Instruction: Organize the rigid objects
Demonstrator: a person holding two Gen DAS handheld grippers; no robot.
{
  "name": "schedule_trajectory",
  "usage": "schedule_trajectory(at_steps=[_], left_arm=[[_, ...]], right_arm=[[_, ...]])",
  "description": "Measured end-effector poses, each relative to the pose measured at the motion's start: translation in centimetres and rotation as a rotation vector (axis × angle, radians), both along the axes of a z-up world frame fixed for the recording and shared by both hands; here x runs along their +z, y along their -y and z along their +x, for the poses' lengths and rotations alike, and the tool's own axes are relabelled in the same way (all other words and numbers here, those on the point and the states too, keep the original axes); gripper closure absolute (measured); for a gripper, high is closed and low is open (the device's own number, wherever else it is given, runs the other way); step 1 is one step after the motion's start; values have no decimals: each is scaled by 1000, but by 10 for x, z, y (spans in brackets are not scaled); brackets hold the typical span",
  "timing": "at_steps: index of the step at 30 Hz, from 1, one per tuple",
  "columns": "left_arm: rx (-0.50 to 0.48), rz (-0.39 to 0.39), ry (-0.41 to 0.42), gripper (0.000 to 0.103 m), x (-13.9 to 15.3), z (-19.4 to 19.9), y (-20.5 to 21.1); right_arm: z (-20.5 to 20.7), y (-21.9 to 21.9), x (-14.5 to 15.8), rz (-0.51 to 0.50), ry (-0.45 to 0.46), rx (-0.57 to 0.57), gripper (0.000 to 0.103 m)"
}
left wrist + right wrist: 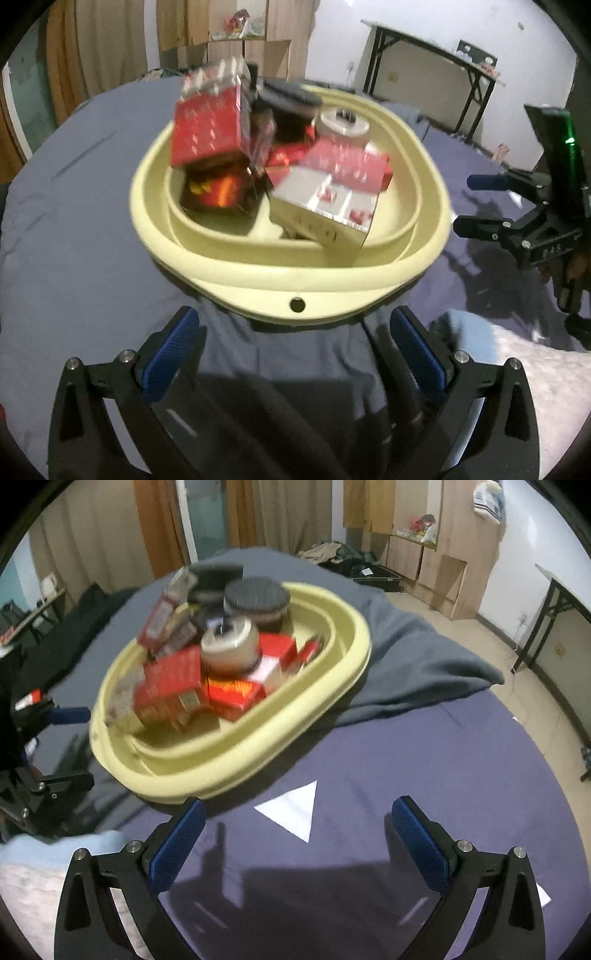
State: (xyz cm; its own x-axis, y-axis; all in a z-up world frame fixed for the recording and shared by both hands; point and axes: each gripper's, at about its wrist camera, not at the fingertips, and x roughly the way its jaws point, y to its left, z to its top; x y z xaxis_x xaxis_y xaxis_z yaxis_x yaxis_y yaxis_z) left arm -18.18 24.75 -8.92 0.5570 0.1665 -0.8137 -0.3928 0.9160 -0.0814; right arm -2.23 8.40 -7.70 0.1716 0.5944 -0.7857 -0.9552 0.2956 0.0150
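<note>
Your left gripper (293, 345) hangs just in front of the yellow basin (295, 275), with its jaws wide apart and nothing between them. Your right gripper (295, 830) also has its jaws wide apart and empty, above the purple cloth (424, 760), and a white triangle of paper (293, 810) lies on the cloth between the blue pads (177, 843). The basin stands on the cloth and holds the rigid objects in a loose pile: red boxes (210, 125) (one leans up above the others), a silver and red box (328, 195), a pale round tin (231, 644) and a dark round jar (256, 602). The pictures are blurred, so I cannot read the labels.
</note>
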Motion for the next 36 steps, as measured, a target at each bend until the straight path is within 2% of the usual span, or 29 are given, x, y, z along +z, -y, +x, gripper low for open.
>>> schedule_trajectory(at_steps=[5,8,15,36], left_arm=[[18,34,-57,0,-19,24,-8],[1,81,-9,0,-22,28,-7],[23,106,5,0,-23,31,2],[23,86,13,0,-30,26,0]], right_arm=[[-6,-23,-31,-32,86,6,0],[-12,-23,-40,21,135,3,0],[-13,-25,-41,22,142,2,0],[-13,-23,-40,23,138,2,0]])
